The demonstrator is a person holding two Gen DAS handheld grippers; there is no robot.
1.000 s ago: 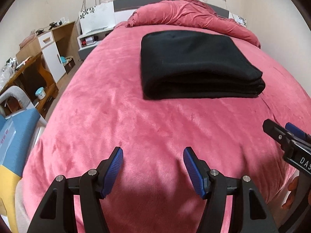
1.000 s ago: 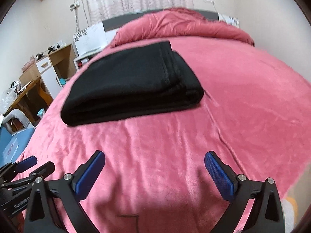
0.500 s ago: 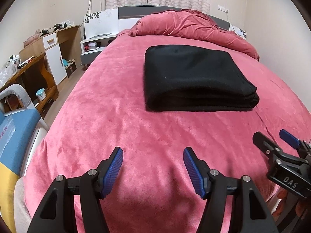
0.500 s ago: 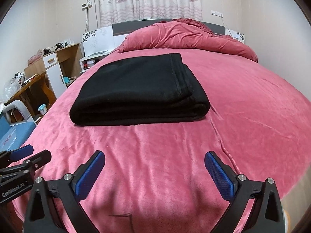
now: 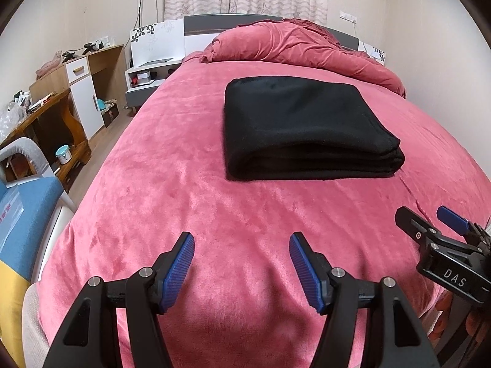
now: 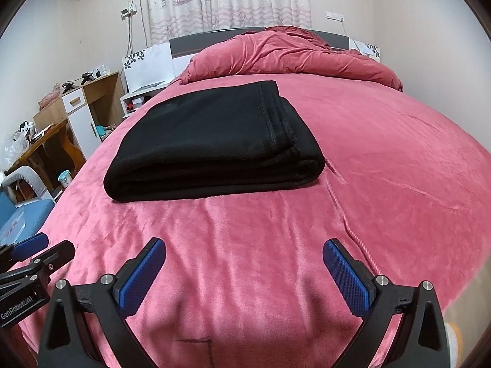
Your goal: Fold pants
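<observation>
Black pants (image 5: 302, 128) lie folded into a thick rectangle in the middle of the pink bed (image 5: 214, 211); they also show in the right wrist view (image 6: 211, 144). My left gripper (image 5: 241, 247) is open and empty, held above the near part of the bed, well short of the pants. My right gripper (image 6: 244, 256) is open and empty, also near the bed's front edge. Each gripper shows in the other's view: the right one at the right edge (image 5: 429, 224), the left one at the left edge (image 6: 46, 250).
A bunched pink duvet (image 5: 294, 52) lies at the headboard. A wooden desk and white cabinet (image 5: 76, 92) stand to the left with a nightstand (image 5: 147, 76). A blue chair cushion (image 5: 24, 211) is at near left. A wall (image 5: 435, 46) is to the right.
Both grippers have pulled back and lifted away from the pants, so the folded stack looks farther off. Both stay open and the pants have not moved.
</observation>
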